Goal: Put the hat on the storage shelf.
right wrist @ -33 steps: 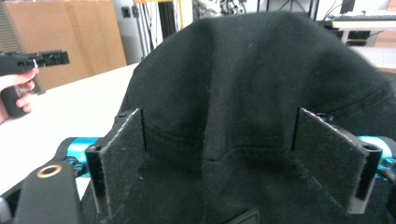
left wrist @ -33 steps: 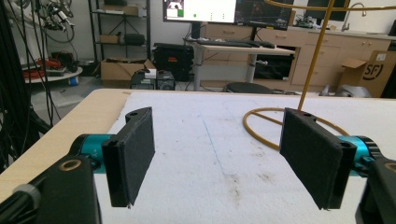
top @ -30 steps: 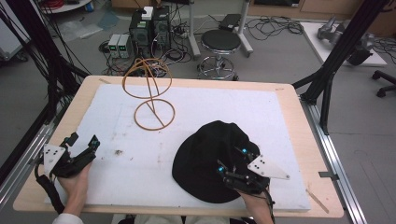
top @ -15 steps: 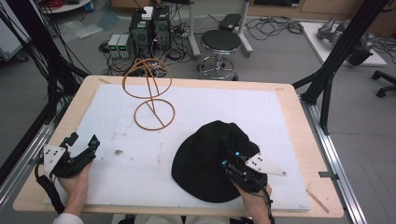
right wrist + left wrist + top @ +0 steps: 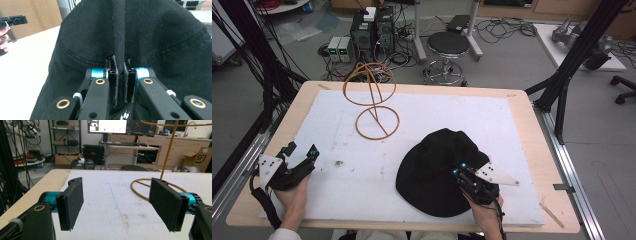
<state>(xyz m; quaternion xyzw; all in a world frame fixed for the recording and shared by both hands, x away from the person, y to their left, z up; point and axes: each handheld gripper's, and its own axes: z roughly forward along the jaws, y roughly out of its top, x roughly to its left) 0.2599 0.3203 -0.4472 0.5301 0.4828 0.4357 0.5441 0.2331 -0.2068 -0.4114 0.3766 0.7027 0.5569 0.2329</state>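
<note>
Right tongs [image 5: 120,72] have just been closing and now clamp a pinched fold of the black hat [image 5: 437,170], which lies on the worktop's [image 5: 512,107] near right. I judge the hat ready to lift. Left tongs [image 5: 120,205] stand apart, empty. Wire stand [image 5: 374,107] sits well apart; nothing blocks.

Right tongs [image 5: 462,176] pinched on black cap [image 5: 432,170]; left tongs [image 5: 301,155] wide apart, near wire stand [image 5: 371,102].
</note>
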